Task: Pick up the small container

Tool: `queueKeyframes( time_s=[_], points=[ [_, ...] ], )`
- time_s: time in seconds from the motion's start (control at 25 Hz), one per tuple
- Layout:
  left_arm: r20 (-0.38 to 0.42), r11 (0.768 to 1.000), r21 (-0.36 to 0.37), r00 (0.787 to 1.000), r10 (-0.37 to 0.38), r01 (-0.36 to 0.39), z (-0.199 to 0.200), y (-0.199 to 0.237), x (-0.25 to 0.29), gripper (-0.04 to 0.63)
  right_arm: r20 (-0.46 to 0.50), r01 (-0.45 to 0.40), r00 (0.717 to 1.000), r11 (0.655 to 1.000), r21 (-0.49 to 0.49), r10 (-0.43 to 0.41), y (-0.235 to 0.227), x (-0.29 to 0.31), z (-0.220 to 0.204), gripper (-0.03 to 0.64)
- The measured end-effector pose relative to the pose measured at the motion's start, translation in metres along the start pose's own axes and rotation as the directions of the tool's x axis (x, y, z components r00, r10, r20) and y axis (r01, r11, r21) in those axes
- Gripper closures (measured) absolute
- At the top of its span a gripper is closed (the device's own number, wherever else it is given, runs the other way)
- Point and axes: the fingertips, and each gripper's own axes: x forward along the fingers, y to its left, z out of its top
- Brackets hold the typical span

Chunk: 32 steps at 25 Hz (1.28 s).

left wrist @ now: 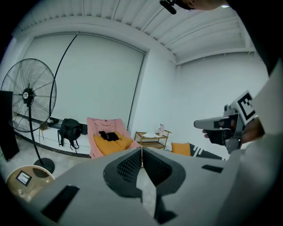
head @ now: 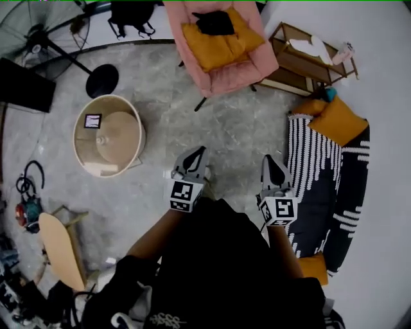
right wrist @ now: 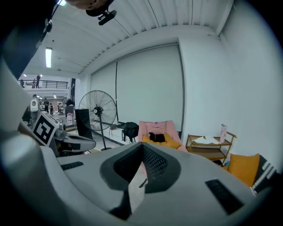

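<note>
A small pale bottle-like container (head: 345, 51) stands on the end of a low wooden shelf (head: 302, 61) at the far right; it also shows in the left gripper view (left wrist: 161, 129) and the right gripper view (right wrist: 223, 131). Both grippers are held out in mid-air over the stone floor, far short of the shelf. My left gripper (head: 198, 151) is shut and empty, its jaws meeting at the tips (left wrist: 141, 150). My right gripper (head: 270, 160) is likewise shut with nothing between its jaws (right wrist: 142, 145).
A pink armchair (head: 221, 45) with orange cushions stands ahead. On the right is a black-and-white striped sofa (head: 321, 173). A round beige table (head: 128, 138) and a standing fan (head: 38, 32) are at the left, with a backpack (head: 131, 16) by the far wall.
</note>
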Motion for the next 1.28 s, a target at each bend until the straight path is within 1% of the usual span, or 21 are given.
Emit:
queueKeyframes(
  time_s=[0.12, 0.2, 0.28, 0.32, 0.44, 0.56, 0.64, 0.72, 0.76, 0.84, 0.88, 1.0, 1.08, 1.16, 1.24, 1.28],
  points=[
    [-0.001, 0.999, -0.020, 0.999, 0.037, -0.037, 0.008, 0.028, 0.005, 0.569, -0.006, -0.065, 0.998, 0.997, -0.034, 0.065, 0.008, 0.046, 0.018, 0.595],
    [-0.008, 0.998, -0.035, 0.999, 0.053, -0.053, 0.009, 0.047, 0.004, 0.569, 0.007, -0.106, 0.994, 0.992, -0.069, 0.107, 0.018, 0.070, 0.033, 0.595],
    [-0.019, 0.996, -0.061, 0.997, 0.071, -0.072, 0.005, 0.068, 0.003, 0.569, 0.018, -0.130, 0.991, 0.988, -0.086, 0.132, 0.028, 0.092, 0.044, 0.595],
    [-0.022, 0.994, -0.075, 0.996, 0.084, -0.085, 0.005, 0.078, 0.004, 0.569, 0.021, -0.137, 0.990, 0.988, -0.070, 0.139, 0.031, 0.099, 0.048, 0.595],
    [-0.014, 0.988, -0.096, 0.993, 0.119, -0.120, 0.013, 0.094, 0.002, 0.569, 0.040, -0.156, 0.987, 0.987, 0.024, 0.155, 0.037, 0.103, 0.057, 0.595],
    [0.034, 0.985, -0.084, 0.988, 0.151, -0.148, 0.031, 0.100, -0.001, 0.569, 0.020, -0.159, 0.987, 0.987, 0.026, 0.158, 0.038, 0.107, 0.048, 0.595],
    [0.069, 0.981, -0.078, 0.981, 0.183, -0.178, 0.038, 0.106, -0.010, 0.569, -0.011, -0.168, 0.986, 0.984, 0.051, 0.169, 0.040, 0.117, 0.034, 0.595],
    [0.078, 0.970, -0.087, 0.969, 0.233, -0.226, 0.034, 0.116, -0.029, 0.569, -0.019, -0.202, 0.979, 0.977, 0.068, 0.203, 0.052, 0.128, 0.028, 0.595],
    [0.071, 0.962, -0.094, 0.962, 0.264, -0.257, 0.031, 0.124, -0.039, 0.569, -0.012, -0.229, 0.973, 0.972, 0.061, 0.230, 0.063, 0.134, 0.033, 0.595],
    [0.053, 0.940, -0.114, 0.943, 0.328, -0.321, 0.030, 0.148, -0.059, 0.569, 0.001, -0.300, 0.954, 0.954, 0.025, 0.300, 0.091, 0.155, 0.054, 0.595],
    [0.046, 0.927, -0.123, 0.932, 0.361, -0.353, 0.034, 0.162, -0.069, 0.569, 0.002, -0.342, 0.940, 0.940, 0.005, 0.342, 0.107, 0.168, 0.067, 0.595],
    [0.037, 0.879, -0.139, 0.885, 0.465, -0.456, 0.035, 0.199, -0.103, 0.569, -0.002, -0.458, 0.889, 0.888, -0.027, 0.458, 0.156, 0.203, 0.085, 0.595],
    [0.044, 0.837, -0.159, 0.843, 0.536, -0.523, 0.029, 0.210, -0.127, 0.569, -0.005, -0.519, 0.855, 0.854, -0.031, 0.519, 0.180, 0.213, 0.084, 0.595],
    [0.051, 0.785, -0.179, 0.791, 0.610, -0.593, 0.026, 0.216, -0.146, 0.569, -0.006, -0.576, 0.817, 0.816, -0.039, 0.577, 0.196, 0.221, 0.088, 0.595],
    [0.042, 0.733, -0.195, 0.741, 0.671, -0.652, 0.027, 0.225, -0.152, 0.569, -0.006, -0.620, 0.784, 0.783, -0.049, 0.621, 0.206, 0.236, 0.096, 0.595],
    [0.032, 0.711, -0.206, 0.722, 0.691, -0.672, 0.028, 0.230, -0.150, 0.569, -0.007, -0.639, 0.769, 0.768, -0.048, 0.639, 0.208, 0.244, 0.100, 0.595]
  ],
)
